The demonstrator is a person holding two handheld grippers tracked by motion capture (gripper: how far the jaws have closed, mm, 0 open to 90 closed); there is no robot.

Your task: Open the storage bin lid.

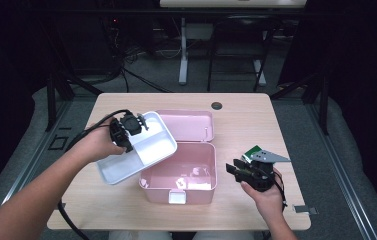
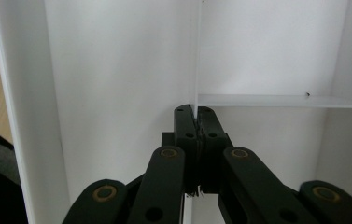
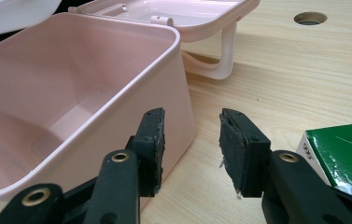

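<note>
Toward the worktop's (image 1: pixel 256 112) left edge, the left tongs (image 1: pixel 132 125) were clamped on the inner divider wall of the white tray (image 1: pixel 153 145), held tilted over the open pink box (image 1: pixel 196 172), hiding its left rim. Near the right edge, the right tongs (image 3: pixel 190 147) stood wide apart, gripping nothing, beside a green carton (image 3: pixel 344 151) cut off at the frame.

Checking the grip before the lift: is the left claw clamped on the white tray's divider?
Yes, the left claw is shut on the thin divider wall of the white tray.
</note>
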